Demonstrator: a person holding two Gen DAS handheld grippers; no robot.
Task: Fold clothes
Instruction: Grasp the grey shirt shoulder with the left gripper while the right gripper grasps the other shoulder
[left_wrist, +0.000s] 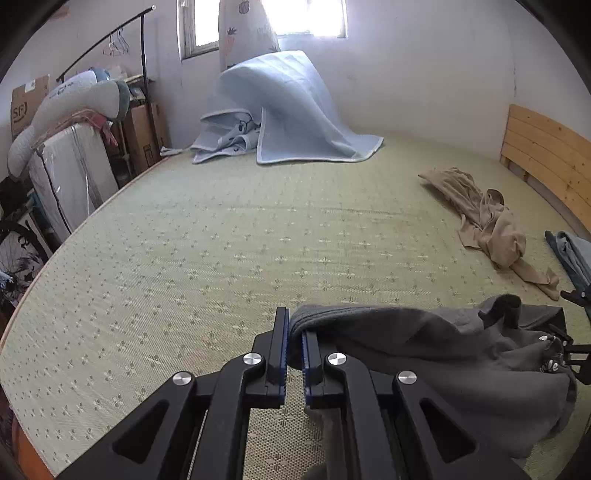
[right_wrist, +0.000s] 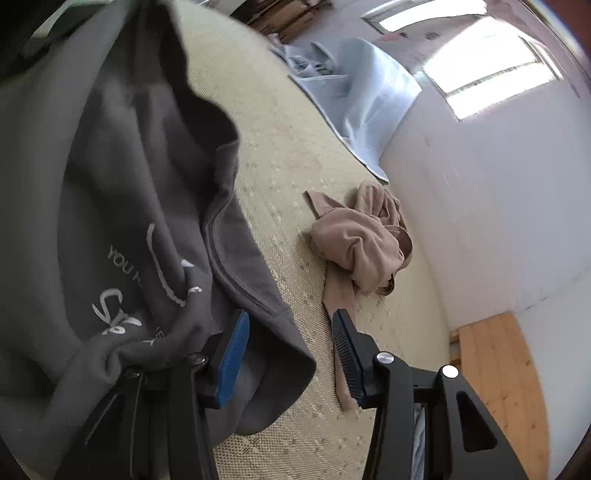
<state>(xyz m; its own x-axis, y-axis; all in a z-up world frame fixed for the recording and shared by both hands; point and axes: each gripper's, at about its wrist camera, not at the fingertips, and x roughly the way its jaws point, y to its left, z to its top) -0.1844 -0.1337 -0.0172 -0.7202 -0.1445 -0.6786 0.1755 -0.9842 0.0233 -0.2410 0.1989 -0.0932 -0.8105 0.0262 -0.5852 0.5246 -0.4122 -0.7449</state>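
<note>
Standing at the left edge of the left wrist view, a brown cardboard box (left_wrist: 27, 103) bears the printed letters "SF"; its contents cannot be seen. A second cardboard box (left_wrist: 142, 133) stands behind a clothes rack (left_wrist: 144, 55).

The left gripper (left_wrist: 294, 339) is pressed together, pinching a folded edge of the grey sweatshirt (left_wrist: 424, 354). The garment drapes rightward from the jaws onto the woven bed mat (left_wrist: 203, 240).

The right gripper (right_wrist: 288, 328) is spread. A lower corner of the grey sweatshirt (right_wrist: 122, 184) lies between its fingers, against the blue pad of the left finger (right_wrist: 232, 358); whether the pads press it cannot be told.

White print on the sweatshirt reads "YOU", with partly hidden script below. A crumpled beige garment (right_wrist: 365, 247) lies on the mat beyond the right gripper.
</note>
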